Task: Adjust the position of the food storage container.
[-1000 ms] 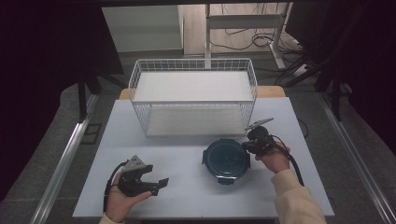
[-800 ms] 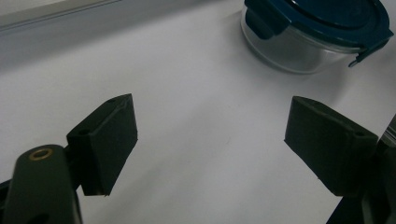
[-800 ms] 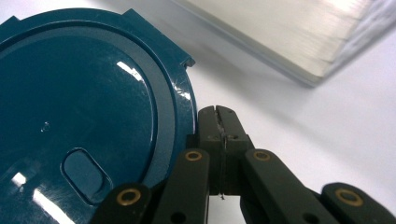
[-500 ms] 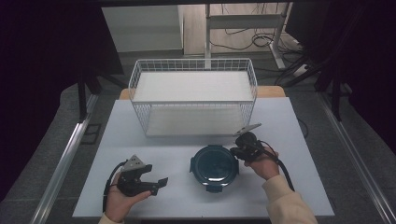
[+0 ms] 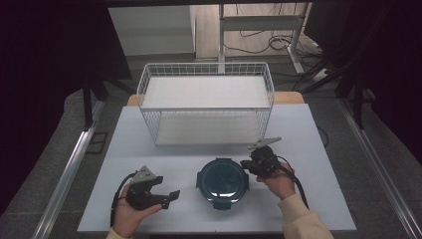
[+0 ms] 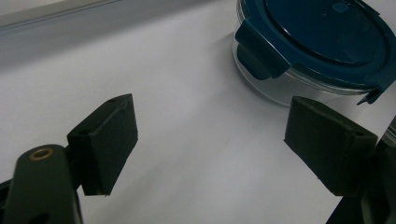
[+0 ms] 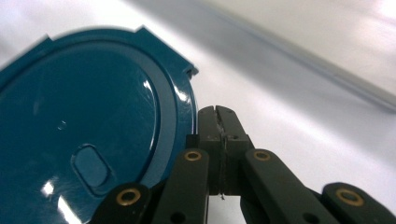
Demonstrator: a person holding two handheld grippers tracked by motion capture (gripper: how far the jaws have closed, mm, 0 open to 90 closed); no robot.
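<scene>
The round clear-walled food container with a dark teal clip-on lid (image 5: 222,180) sits on the white table (image 5: 308,149), near its front edge, between the two hands and in front of the white wire basket (image 5: 206,107). The right hand-held gripper (image 7: 215,114) has its jaws pressed together, tips right against the lid's rim; whether anything is caught between them I cannot tell. The left hand-held gripper (image 6: 210,140) hangs a little apart, jaws spread wide, pointing at the container from the other side.

The clear wall looks like glass or hard plastic, so expect it stiff, fairly heavy for its size, and slick. The glossy lid top offers no purchase. The best holds look to be the hinged side clips (image 6: 254,53) or the protruding rim; a pinch on one tab alone could pop the latch or let the body swing, so support from both sides seems wiser.
</scene>
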